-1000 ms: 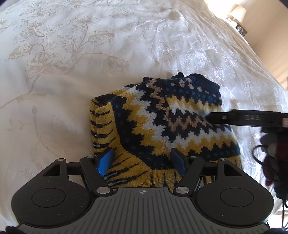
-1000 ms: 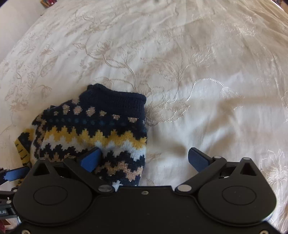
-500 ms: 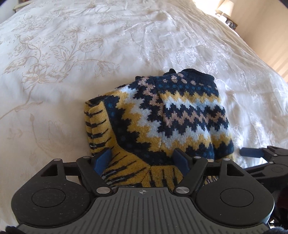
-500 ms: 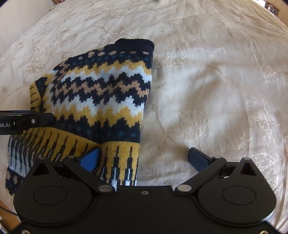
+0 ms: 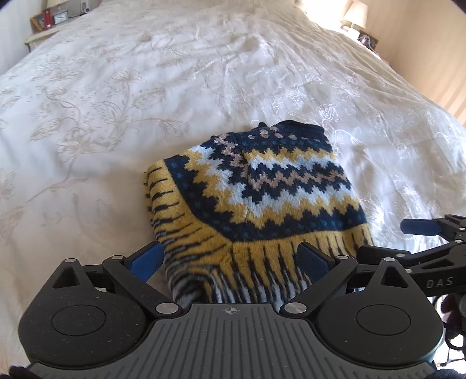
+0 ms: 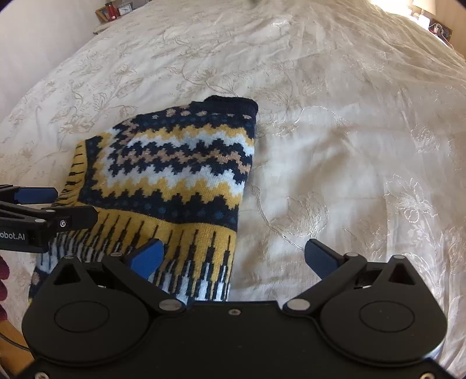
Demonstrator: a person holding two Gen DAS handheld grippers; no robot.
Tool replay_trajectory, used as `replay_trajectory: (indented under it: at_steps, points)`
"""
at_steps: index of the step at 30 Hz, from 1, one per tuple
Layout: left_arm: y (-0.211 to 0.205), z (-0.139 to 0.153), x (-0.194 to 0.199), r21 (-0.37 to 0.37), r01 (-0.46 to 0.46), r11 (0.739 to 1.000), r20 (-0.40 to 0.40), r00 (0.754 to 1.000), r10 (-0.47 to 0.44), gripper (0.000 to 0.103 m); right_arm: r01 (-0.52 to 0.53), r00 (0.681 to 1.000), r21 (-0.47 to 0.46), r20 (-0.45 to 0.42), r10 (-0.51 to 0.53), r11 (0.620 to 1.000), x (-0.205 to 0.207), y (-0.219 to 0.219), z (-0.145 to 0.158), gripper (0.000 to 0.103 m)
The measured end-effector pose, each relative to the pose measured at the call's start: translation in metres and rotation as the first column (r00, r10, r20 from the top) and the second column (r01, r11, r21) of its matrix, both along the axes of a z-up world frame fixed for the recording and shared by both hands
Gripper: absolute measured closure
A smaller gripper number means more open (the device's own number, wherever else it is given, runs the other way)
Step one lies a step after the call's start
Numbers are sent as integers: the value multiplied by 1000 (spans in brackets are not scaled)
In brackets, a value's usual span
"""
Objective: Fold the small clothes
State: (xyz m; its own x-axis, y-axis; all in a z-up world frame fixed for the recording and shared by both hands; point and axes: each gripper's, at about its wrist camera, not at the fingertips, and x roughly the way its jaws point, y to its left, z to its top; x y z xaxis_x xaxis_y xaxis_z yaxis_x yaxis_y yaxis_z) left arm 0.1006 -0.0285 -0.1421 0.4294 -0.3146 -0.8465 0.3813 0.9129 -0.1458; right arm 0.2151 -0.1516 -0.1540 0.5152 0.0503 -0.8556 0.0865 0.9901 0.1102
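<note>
The folded knit sweater (image 5: 256, 201) lies flat on the white embroidered bedspread (image 5: 116, 116); its striped hem sits between the left gripper (image 5: 230, 259) fingers, whose jaws are opening and press nothing. The right gripper (image 6: 237, 258) stands wide apart, empty; the sweater's corner lies by its left finger (image 6: 147, 256).

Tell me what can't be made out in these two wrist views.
- Sweater near hem: both views, covered by the gripper bodies.
- Its underside and folded layers: hidden by its own top.
- Right gripper: left view, cut by the edge.
- Nightstand items: too small.
</note>
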Motion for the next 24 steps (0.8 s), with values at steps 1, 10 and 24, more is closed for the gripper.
replay_trajectory:
  at_steps: [1, 10, 24]
  points:
    - [1, 4, -5, 4, -12, 1000, 4, 1000, 12, 4, -5, 1000, 8, 14, 5, 1000, -5, 0, 4, 1]
    - [-9, 38, -54, 28, -78, 997, 31, 997, 77, 4, 4, 993, 106, 114, -16, 994, -47, -16, 43, 1]
    - [-12, 94, -114, -9, -208, 978, 140, 968, 207, 6, -76, 960, 105, 278, 44, 992, -110, -7, 83, 1]
